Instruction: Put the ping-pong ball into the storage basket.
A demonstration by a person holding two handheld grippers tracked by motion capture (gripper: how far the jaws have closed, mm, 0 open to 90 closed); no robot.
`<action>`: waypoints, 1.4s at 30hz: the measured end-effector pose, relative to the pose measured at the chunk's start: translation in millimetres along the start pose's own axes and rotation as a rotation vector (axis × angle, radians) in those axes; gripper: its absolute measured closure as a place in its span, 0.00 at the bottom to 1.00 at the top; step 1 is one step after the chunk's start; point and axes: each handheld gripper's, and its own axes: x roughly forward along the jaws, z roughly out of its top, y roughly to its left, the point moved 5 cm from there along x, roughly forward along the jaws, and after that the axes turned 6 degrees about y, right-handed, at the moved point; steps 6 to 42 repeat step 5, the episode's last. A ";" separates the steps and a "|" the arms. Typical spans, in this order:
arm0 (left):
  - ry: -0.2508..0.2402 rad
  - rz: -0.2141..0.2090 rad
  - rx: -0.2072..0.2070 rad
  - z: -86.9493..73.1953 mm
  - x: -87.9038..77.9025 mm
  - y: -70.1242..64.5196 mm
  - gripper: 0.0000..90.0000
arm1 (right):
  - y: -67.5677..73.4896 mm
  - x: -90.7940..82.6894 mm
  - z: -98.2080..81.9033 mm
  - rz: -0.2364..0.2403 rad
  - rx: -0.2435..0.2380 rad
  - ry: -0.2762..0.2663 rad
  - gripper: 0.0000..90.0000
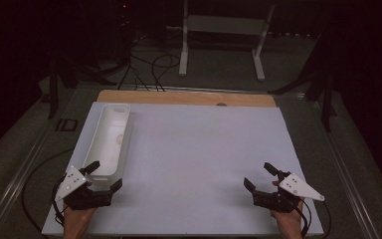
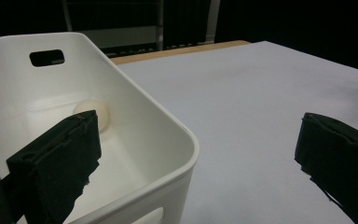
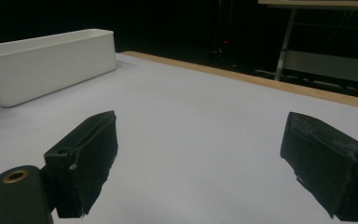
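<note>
Near the table's front edge, the left gripper (image 1: 100, 178) straddles the white bin's (image 1: 110, 112) near wall, jaws apart, and could tip it if lifted carelessly. The right gripper (image 1: 259, 177), also spread, hovers over bare white table (image 1: 204, 144). Farther in, a pale ball (image 2: 96, 112) resting on the bin's floor could roll.

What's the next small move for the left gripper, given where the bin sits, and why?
Probably ease the left gripper forward and down into the long white plastic bin, toward the small white ball on its floor. The jaws are open and straddle the bin's near corner, one over the inside, one outside; the ball lies just beyond the inner one. The right gripper hangs open, away from it.
</note>
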 end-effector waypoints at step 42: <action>-0.003 0.004 0.000 0.3 -0.8 -0.4 0.01 | 0.3 0.6 -0.9 0.006 -0.001 0.001 0.12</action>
